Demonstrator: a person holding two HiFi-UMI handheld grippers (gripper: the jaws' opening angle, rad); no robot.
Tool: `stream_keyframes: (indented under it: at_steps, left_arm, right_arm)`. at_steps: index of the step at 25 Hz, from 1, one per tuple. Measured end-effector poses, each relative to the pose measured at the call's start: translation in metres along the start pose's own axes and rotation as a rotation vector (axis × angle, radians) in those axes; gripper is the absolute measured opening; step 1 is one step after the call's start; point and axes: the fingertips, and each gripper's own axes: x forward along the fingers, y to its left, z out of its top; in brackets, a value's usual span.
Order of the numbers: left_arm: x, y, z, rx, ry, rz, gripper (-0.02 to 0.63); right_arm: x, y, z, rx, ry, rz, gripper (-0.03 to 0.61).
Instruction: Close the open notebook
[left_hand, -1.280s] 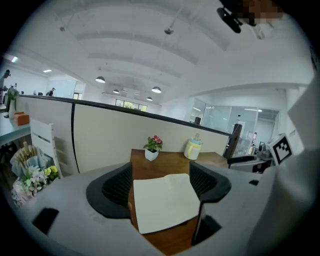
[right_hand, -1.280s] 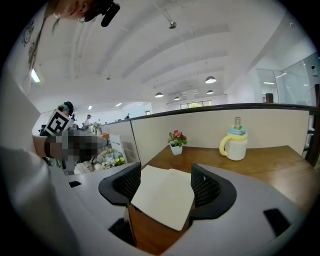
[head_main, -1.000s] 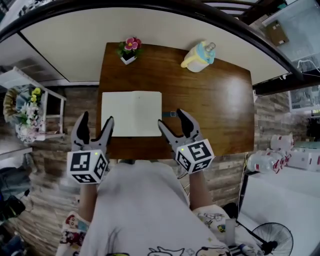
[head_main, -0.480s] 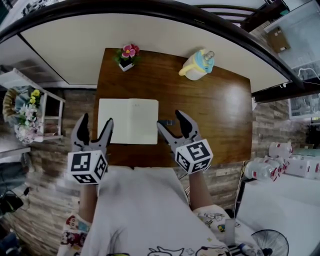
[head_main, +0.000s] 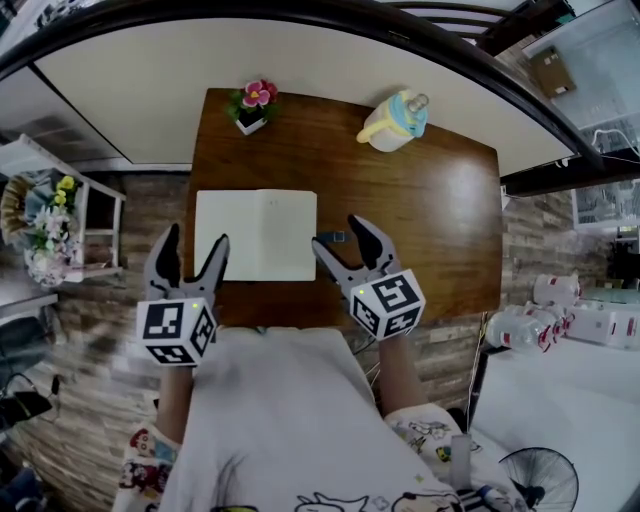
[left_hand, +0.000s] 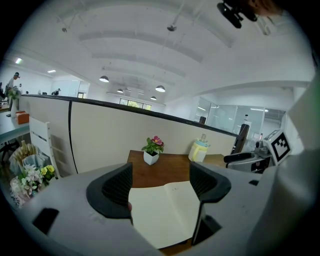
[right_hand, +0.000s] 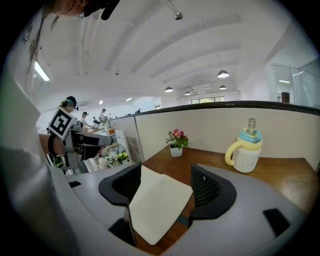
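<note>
Left gripper (head_main: 194, 238): jaws wide apart, holding nothing, by the near left edge of the notebook.
Right gripper (head_main: 338, 232): jaws wide apart, holding nothing, by the near right corner of the notebook.
Open notebook with plain cream pages (head_main: 256, 235): lies flat on the near left part of the table.
Brown wooden table (head_main: 430, 220): holds everything.
Small white pot with a pink flower (head_main: 251, 104): far left corner.
Yellow cup with a blue lid (head_main: 395, 118): far side, near the middle.

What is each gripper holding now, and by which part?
Nothing. The left gripper and right gripper are both open; the notebook lies open on the table.
</note>
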Motion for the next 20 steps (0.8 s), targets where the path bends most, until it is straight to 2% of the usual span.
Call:
stream_keyframes:
  at_steps: [7, 20]
  left_arm:
    - [0.0, 0.003, -0.016, -0.028, 0.039, -0.008, 0.328]
    - [0.006, 0.006, -0.076, -0.103, 0.165, -0.035, 0.328]
  right_arm:
    - [0.009, 0.001, -0.016, 0.013, 0.053, 0.007, 0.275]
    - [0.037, 0.002, -0.072, 0.04, 0.204, 0.035, 0.275]
